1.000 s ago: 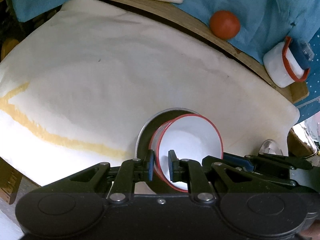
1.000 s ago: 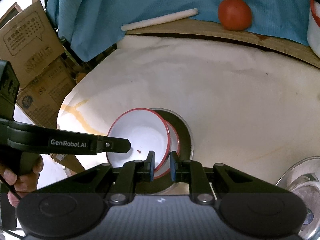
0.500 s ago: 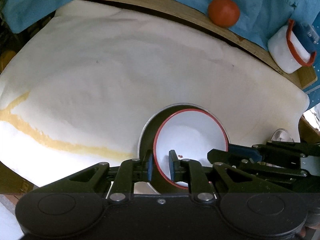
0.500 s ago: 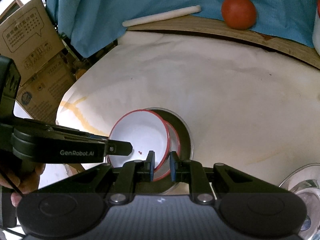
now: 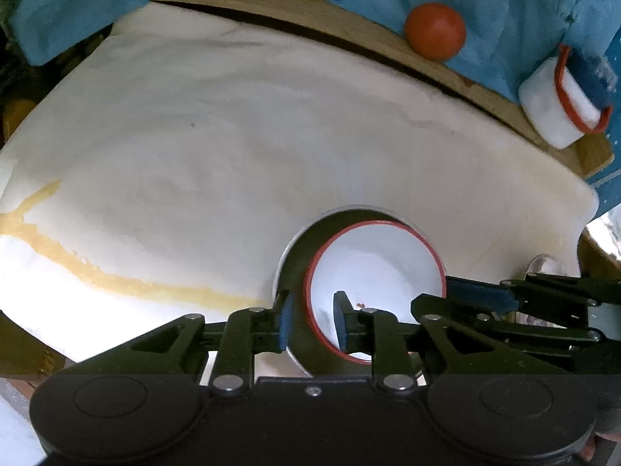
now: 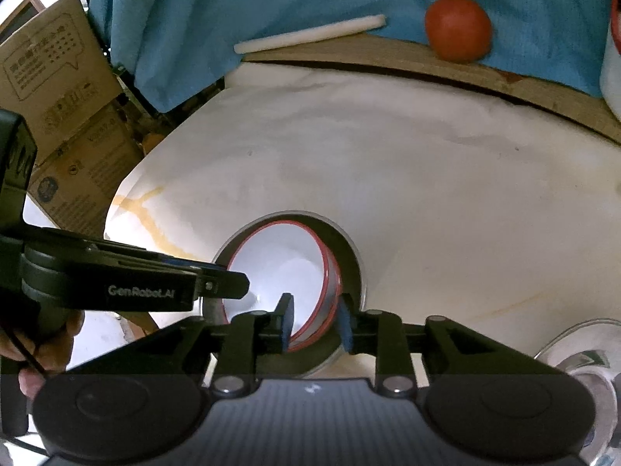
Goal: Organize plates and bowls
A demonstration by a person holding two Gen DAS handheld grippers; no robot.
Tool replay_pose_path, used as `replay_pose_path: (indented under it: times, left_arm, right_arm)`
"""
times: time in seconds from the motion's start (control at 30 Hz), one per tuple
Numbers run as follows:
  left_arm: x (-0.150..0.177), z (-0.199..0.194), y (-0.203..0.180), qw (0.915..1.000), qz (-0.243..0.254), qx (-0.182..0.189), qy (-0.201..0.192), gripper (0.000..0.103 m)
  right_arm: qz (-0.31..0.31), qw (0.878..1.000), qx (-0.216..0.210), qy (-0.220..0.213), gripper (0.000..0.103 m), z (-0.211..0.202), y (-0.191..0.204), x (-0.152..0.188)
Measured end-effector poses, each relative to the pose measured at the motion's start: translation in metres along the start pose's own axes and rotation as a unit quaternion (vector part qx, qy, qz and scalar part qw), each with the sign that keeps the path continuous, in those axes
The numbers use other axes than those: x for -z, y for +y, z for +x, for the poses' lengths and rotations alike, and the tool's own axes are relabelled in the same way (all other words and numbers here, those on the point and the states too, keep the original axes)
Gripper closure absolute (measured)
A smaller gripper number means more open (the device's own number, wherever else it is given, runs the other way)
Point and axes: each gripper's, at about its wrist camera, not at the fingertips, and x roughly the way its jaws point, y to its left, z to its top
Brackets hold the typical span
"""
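Both the left tongs (image 5: 310, 324) and right tongs (image 6: 316, 326) have just been opening, spread loosely astride the rim of the red-rimmed bowl (image 5: 372, 272), which sits nested in the metal bowl (image 5: 300, 240) on the counter (image 5: 194, 136). Withdrawing carelessly could snag that rim, tipping it.

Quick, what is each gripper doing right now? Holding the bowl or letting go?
Left gripper: jaws just opened, straddling the white bowl's rim, not clamping it.
Right gripper: same, just opened, opposite rim between its pads.
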Motion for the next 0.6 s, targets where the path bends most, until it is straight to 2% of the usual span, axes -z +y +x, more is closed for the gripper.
replay_pose_path:
  times: [0.07, 0.1, 0.13, 0.17, 0.23, 0.3, 0.33, 0.37, 0.4, 0.43, 0.5, 0.6]
  left_arm:
    - [0.002, -0.005, 0.003, 0.9999, -0.006, 0.008, -0.008, 0.075]
    - [0.003, -0.007, 0.004, 0.9998, -0.008, 0.012, -0.013, 0.074]
    - [0.004, -0.010, 0.005, 0.9996, -0.010, 0.017, -0.018, 0.069]
    - [0.005, -0.012, 0.006, 0.9995, -0.011, 0.019, -0.024, 0.060]
    - [0.007, -0.018, 0.008, 0.9992, -0.011, 0.009, -0.036, 0.049]
    - [0.008, -0.022, 0.011, 0.9988, -0.012, 0.000, -0.048, 0.043]
    - [0.009, -0.024, 0.013, 0.9985, -0.014, -0.002, -0.053, 0.037]
    - [0.009, -0.026, 0.015, 0.9982, -0.018, -0.006, -0.057, 0.023]
    - [0.011, -0.029, 0.019, 0.9975, -0.024, -0.011, -0.065, 0.015]
    - [0.011, -0.031, 0.021, 0.9966, -0.030, -0.018, -0.074, 0.003]
    - [0.014, -0.034, 0.026, 0.9947, -0.040, -0.031, -0.089, 0.001]
    - [0.017, -0.033, 0.036, 0.9940, -0.053, -0.041, -0.086, 0.001]
  right_arm:
    - [-0.001, 1.000, 0.002, -0.006, 0.069, -0.004, -0.001, 0.001]
    - [-0.001, 1.000, 0.004, -0.010, 0.063, -0.007, -0.001, 0.002]
    - [-0.001, 1.000, 0.006, -0.015, 0.057, -0.010, -0.002, 0.001]
    - [-0.001, 1.000, 0.008, -0.020, 0.055, -0.013, -0.003, 0.002]
    - [0.001, 1.000, 0.013, -0.028, 0.049, -0.018, -0.004, 0.001]
    - [0.003, 0.999, 0.019, -0.035, 0.044, -0.022, -0.006, 0.000]
    - [0.004, 0.999, 0.021, -0.037, 0.038, -0.024, -0.006, 0.000]
    - [0.005, 0.999, 0.023, -0.040, 0.035, -0.025, -0.007, 0.000]
    - [0.005, 0.999, 0.026, -0.042, 0.024, -0.027, -0.007, 0.000]
    - [0.005, 0.998, 0.030, -0.046, 0.011, -0.029, -0.008, 0.000]
    - [0.007, 0.998, 0.037, -0.052, 0.002, -0.031, -0.009, -0.001]
    - [0.010, 0.997, 0.055, -0.051, 0.001, -0.031, -0.012, -0.002]
